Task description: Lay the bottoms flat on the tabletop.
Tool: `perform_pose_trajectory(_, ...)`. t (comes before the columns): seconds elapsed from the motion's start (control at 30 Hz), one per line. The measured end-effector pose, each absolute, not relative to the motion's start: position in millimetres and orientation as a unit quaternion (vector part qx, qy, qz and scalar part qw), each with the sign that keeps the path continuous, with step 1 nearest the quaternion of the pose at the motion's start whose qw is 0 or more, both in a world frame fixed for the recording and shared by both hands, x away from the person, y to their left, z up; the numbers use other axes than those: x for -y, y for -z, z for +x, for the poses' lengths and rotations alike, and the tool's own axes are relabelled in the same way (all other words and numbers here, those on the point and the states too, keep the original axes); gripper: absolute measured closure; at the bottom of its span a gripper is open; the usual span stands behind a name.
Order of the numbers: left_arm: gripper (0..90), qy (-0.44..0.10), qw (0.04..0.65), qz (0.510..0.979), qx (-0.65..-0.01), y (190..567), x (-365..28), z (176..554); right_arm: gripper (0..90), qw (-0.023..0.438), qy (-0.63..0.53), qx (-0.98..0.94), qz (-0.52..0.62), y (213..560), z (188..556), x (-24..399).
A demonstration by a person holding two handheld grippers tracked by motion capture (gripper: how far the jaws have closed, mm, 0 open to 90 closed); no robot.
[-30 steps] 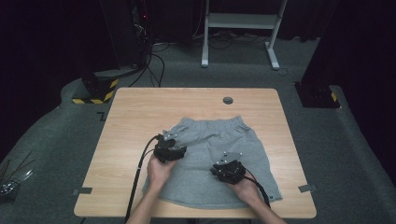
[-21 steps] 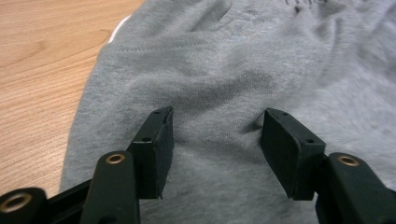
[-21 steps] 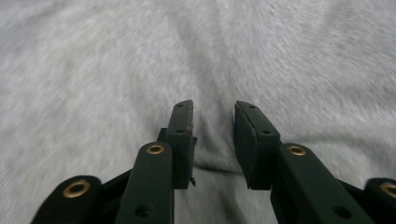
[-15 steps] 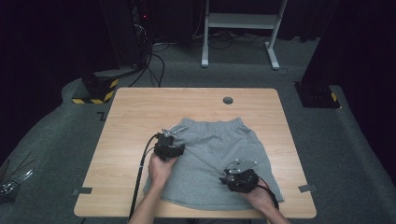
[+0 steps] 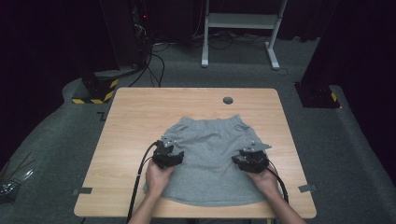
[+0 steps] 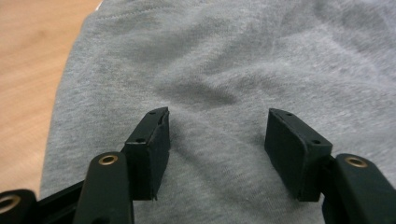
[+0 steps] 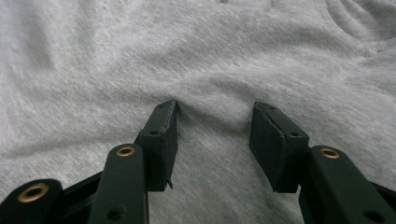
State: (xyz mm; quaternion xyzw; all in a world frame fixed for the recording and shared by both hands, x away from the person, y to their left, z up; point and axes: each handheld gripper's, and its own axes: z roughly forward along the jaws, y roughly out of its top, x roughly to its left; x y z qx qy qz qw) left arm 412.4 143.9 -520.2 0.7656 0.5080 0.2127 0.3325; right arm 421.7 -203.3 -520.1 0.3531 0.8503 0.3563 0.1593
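A: Shorts (image 5: 210, 163), grey, lie flat on the wooden table (image 5: 135, 116), waistband toward the far edge, hems toward my side.

B: Where do I have the left gripper (image 5: 169, 154)?

A: On the left leg of the shorts, near that side's edge. In the left gripper view its jaws stand apart with the tips down on the cloth, a flat stretch of fabric between them, nothing pinched.

B: And the right gripper (image 5: 252, 157)?

A: On the right leg, well apart from the left one. Its jaws have just been opening; in the right gripper view they now stand parted on the fabric, a low wrinkle running up from between them, pads not pressing it. A small dark disc (image 5: 228, 100) sits near the table's far edge.
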Motion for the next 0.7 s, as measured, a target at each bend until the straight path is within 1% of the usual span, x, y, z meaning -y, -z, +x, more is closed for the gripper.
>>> perform_pose_trajectory(0.13, 39.9, -0.212, 0.336, 0.751, -0.528, 520, -145, 425, 51.2, 0.156, -0.346, -0.853, 0.359, 518, 453, 202)
perform_pose_trajectory(0.23, 38.9, -0.202, 0.342, 0.746, -0.534, 519, -148, 424, 50.0, 0.168, -0.331, -0.853, 0.368, 515, 457, 202)
perform_pose_trajectory(0.27, 38.0, -0.198, 0.344, 0.751, -0.527, 516, -149, 418, 48.9, 0.169, -0.327, -0.850, 0.376, 513, 453, 203)
perform_pose_trajectory(0.37, 38.0, -0.198, 0.354, 0.754, -0.516, 514, -152, 403, 49.7, 0.176, -0.338, -0.837, 0.393, 510, 436, 212)
perform_pose_trajectory(0.43, 37.6, -0.194, 0.355, 0.754, -0.517, 515, -153, 399, 47.6, 0.162, -0.330, -0.837, 0.405, 513, 425, 220)
perform_pose_trajectory(0.47, 37.5, -0.188, 0.355, 0.755, -0.519, 520, -155, 394, 46.9, 0.166, -0.335, -0.835, 0.403, 517, 418, 224)
perform_pose_trajectory(0.5, 37.3, -0.194, 0.361, 0.752, -0.516, 522, -157, 390, 46.9, 0.175, -0.342, -0.833, 0.398, 519, 410, 229)
perform_pose_trajectory(0.57, 37.7, -0.191, 0.370, 0.746, -0.520, 523, -160, 386, 46.8, 0.177, -0.350, -0.830, 0.397, 521, 398, 239)
perform_pose_trajectory(0.67, 37.3, -0.187, 0.370, 0.745, -0.522, 522, -161, 385, 46.2, 0.172, -0.346, -0.834, 0.394, 519, 389, 248)
perform_pose_trajectory(0.7, 36.2, -0.179, 0.369, 0.746, -0.524, 520, -158, 383, 46.0, 0.171, -0.339, -0.836, 0.397, 517, 388, 247)
